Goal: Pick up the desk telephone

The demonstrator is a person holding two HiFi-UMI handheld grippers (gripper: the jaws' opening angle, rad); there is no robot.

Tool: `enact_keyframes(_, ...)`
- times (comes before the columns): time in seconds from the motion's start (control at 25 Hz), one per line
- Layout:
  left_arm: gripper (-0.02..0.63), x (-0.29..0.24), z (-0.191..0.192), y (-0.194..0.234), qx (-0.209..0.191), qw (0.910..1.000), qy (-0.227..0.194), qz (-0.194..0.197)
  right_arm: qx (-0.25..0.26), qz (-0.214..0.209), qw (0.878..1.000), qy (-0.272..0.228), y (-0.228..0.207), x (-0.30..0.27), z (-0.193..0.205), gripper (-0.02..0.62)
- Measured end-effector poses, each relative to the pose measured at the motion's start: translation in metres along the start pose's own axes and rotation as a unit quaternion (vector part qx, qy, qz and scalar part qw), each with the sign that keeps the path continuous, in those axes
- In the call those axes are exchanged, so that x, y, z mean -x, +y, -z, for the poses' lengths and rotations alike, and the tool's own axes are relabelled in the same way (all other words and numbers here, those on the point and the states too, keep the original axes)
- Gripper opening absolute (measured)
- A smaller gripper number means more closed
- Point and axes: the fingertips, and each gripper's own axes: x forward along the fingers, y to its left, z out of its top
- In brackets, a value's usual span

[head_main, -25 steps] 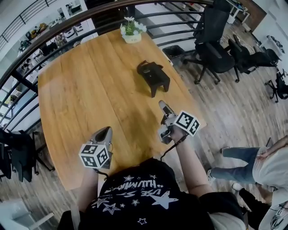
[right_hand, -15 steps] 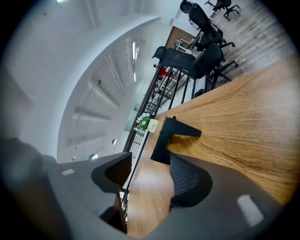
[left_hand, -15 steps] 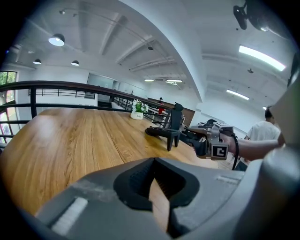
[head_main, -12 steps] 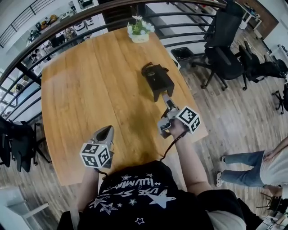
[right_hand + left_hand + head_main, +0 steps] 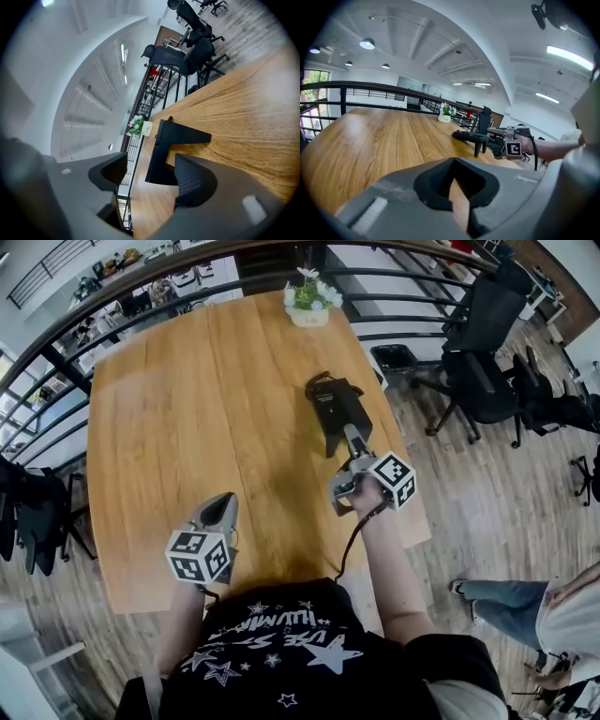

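The desk telephone [image 5: 335, 407] stands on the table [image 5: 187, 409], toward 1 o'clock from its middle. Your right gripper [image 5: 353, 440] is just at its near end — jaws wide, just opened further, gripping nothing. Your left gripper [image 5: 221, 512], at 7 o'clock, is closed and empty. The pot [image 5: 310, 317] at 12 o'clock holds white flowers [image 5: 309, 294]. Only the right gripper view shows the telephone's stand side-on.

Head view: steeply down on table [image 5: 169, 409]; gripper views low across it, both w/ desk telephone [image 5: 336, 407], R nearer
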Motion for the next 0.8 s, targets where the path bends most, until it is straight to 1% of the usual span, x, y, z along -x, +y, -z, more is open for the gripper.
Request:
enact_keyframes(0.2, 0.002, -0.007, -0.003, 0.004, 0.006, 0.9999, -0.004, -0.010, 0.000, 0.010, 1.000, 0.005, -0.006, -0.012, 0.003, 0.317)
enact_keyframes(0.36, 0.003, -0.014, -0.006, 0.007, 0.013, 0.9997, -0.006, -0.018, 0.008, 0.007, 1.000, 0.007, -0.007, -0.021, 0.000, 0.311)
enact_keyframes(0.48, 0.002, -0.020, -0.008, 0.008, 0.016, 0.9996, -0.006, -0.021, 0.014, 0.006, 1.000, 0.015, -0.007, -0.028, -0.002, 0.295)
enact_keyframes(0.64, 0.002, -0.028, -0.013, 0.011, 0.021, 0.9994, -0.006, -0.026, 0.018, 0.003, 1.000, 0.023, -0.006, -0.039, -0.003, 0.293)
enact_keyframes(0.8, 0.002, -0.036, -0.017, 0.013, 0.025, 0.9992, -0.005, -0.031, 0.026, 0.010, 0.999, 0.034, -0.009, -0.049, 0.001, 0.291)
